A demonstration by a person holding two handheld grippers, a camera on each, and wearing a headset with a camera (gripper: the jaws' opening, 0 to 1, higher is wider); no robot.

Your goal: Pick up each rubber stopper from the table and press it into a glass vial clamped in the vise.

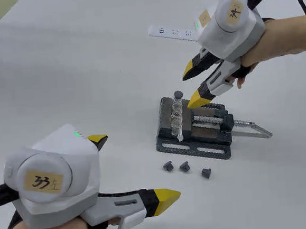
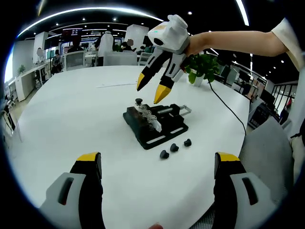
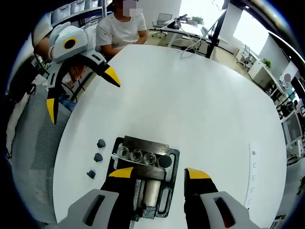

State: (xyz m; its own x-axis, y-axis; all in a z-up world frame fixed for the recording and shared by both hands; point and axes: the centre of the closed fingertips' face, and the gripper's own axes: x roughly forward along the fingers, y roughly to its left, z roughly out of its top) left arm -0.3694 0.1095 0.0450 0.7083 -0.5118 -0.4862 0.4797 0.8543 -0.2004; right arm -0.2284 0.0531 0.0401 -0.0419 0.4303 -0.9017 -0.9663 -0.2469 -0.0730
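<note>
Left gripper (image 1: 136, 167), 7 o'clock, gapes empty. 3 rubber stoppers (image 1: 184, 166) lie at 6 o'clock of the vise (image 1: 195, 148). Right gripper (image 1: 190, 87) hangs open above the vials (image 1: 176, 120) — 1 seemingly capped. Off-centre pressing could crack glass — or flick a stopper away.

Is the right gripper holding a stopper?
No, the right gripper hangs above the vise with its jaws open and empty.
</note>
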